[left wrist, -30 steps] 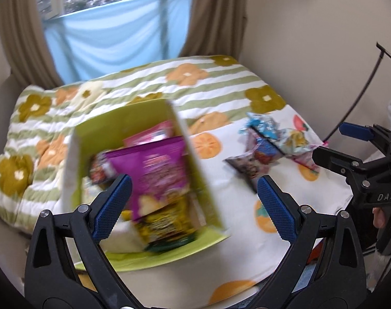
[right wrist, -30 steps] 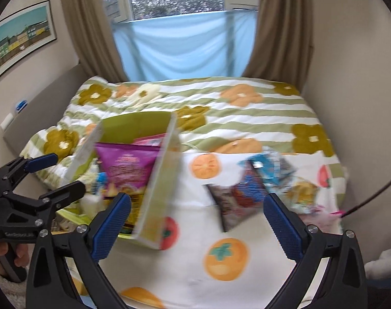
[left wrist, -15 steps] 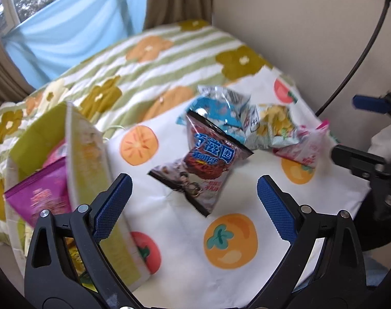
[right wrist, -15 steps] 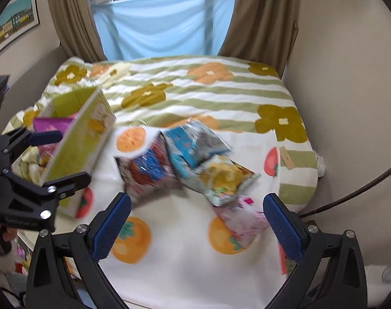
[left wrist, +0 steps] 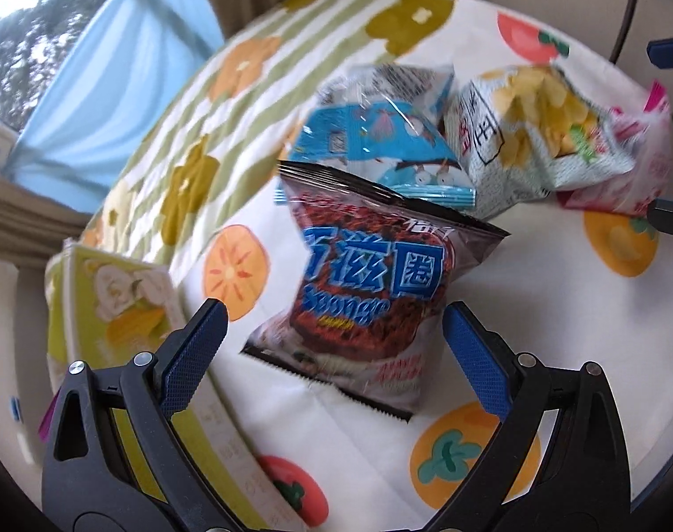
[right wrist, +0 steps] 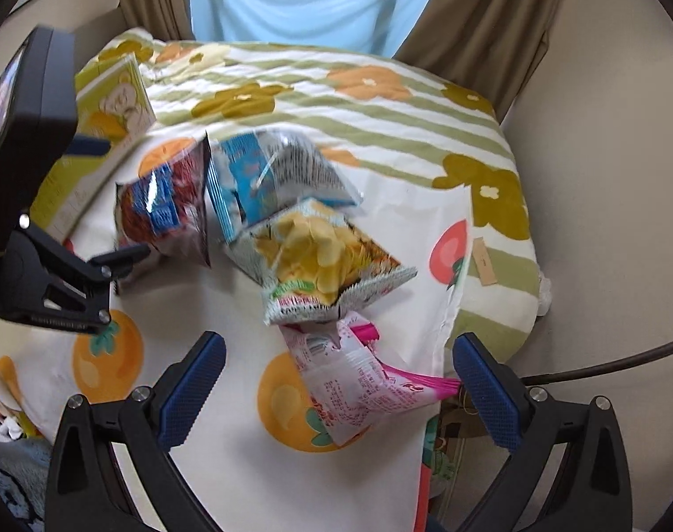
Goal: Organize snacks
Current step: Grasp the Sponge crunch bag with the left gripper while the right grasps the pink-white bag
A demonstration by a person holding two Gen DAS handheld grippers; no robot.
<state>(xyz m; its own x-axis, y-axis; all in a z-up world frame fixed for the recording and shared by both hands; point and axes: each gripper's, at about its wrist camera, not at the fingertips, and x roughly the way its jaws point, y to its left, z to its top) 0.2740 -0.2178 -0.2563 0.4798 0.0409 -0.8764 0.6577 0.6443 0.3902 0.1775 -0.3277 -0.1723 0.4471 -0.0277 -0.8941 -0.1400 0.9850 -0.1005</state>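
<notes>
Left wrist view: looks down and forward, close over red snack bag (left wrist: pixel 371 283) ahead of left claw (left wrist: pixel 334 341). Right wrist view: higher, farther back, pink bag (right wrist: pixel 358 390) between right claw (right wrist: pixel 338 372) fingers. Both share the bag row and bed (right wrist: pixel 380 102).

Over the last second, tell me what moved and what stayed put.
Both tongs swung away from the yellow-green box toward the loose packets. The left tongs closed in on the dark red snack bag; the right tongs came in over the pink-and-white packet. Both are open and grip nothing. The blue bag, the chip bag and the box lie where they were on the fruit-print cloth.
</notes>
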